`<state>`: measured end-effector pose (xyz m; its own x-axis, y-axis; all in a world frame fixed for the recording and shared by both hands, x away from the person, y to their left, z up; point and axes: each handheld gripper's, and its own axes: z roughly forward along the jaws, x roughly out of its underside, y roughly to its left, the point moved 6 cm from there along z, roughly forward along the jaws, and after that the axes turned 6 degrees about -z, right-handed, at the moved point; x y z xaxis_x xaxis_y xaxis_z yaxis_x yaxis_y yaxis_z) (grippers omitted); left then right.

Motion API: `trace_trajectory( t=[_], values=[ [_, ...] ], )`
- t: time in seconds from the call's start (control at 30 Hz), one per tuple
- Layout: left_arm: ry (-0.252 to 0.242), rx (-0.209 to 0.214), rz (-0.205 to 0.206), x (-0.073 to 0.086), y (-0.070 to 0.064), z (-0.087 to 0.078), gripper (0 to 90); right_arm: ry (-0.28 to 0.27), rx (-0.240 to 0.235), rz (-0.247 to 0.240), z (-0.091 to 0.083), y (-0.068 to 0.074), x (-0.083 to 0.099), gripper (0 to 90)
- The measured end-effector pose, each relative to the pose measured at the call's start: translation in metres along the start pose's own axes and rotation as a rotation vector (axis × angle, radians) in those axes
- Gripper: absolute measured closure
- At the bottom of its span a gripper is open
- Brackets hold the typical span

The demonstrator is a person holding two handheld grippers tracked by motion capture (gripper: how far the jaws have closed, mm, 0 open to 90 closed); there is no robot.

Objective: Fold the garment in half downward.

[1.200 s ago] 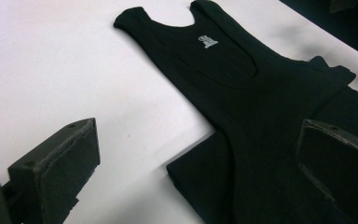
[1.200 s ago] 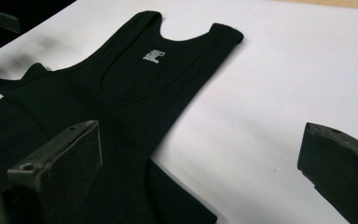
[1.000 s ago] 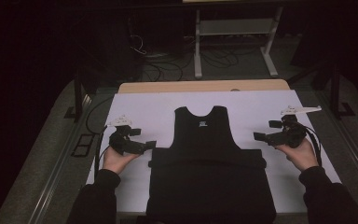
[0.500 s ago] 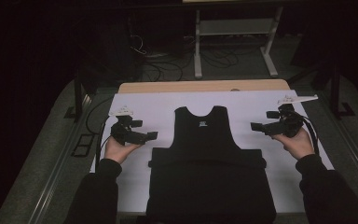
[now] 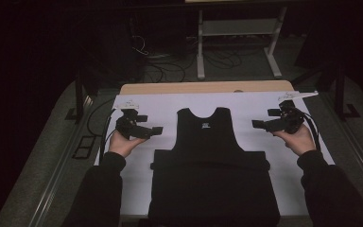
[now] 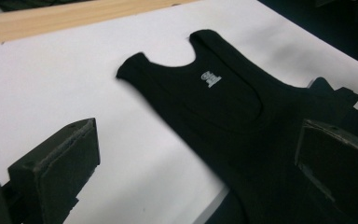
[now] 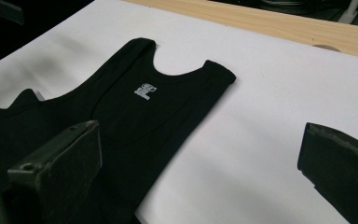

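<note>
Dark room, white bench [image 5: 160,111]: your grippers, left [image 5: 155,130] and right [image 5: 257,124], flank the black tank top [image 5: 211,137], jaws spread; one-layer pinch would bunch it.

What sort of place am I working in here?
Probably a lab or recording workspace, not a home: a wooden table under a white sheet, loose cables on the floor, and a metal stand behind it.

1. I see a dark room; light falls mainly on the bench [image 5: 208,88], whose wooden far edge borders a white sheet [image 5: 160,111].
2. Beyond it stands a pale metal frame [image 5: 238,35] with a low shelf.
3. Loose cables [image 5: 156,66] lie on the grey floor [image 5: 47,156], which looks like carpet.
4. A dark stand [image 5: 79,97] rises at the bench's left.
</note>
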<state>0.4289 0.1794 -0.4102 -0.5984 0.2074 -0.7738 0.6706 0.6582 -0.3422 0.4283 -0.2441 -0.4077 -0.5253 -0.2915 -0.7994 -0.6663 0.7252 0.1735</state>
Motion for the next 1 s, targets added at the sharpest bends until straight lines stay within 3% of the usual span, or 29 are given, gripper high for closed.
trace_trajectory(
  t=[0.3,0.5,0.77,1.0],
  values=[
    [0.012,0.012,0.013,-0.017,-0.001,0.01,0.0,0.002,-0.003,0.0,0.008,-0.003,-0.012,0.0],
    [0.041,-0.021,0.01,-0.023,0.005,0.019,0.0,0.01,-0.002,-0.012,0.013,-0.004,-0.018,0.0],
    [0.017,-0.017,0.016,-0.03,0.005,0.03,0.0,0.023,0.008,-0.006,0.021,-0.009,-0.023,0.0],
    [0.033,-0.022,0.005,-0.032,0.011,0.04,0.0,0.029,0.015,-0.008,0.027,-0.012,-0.028,0.0]
  ],
)
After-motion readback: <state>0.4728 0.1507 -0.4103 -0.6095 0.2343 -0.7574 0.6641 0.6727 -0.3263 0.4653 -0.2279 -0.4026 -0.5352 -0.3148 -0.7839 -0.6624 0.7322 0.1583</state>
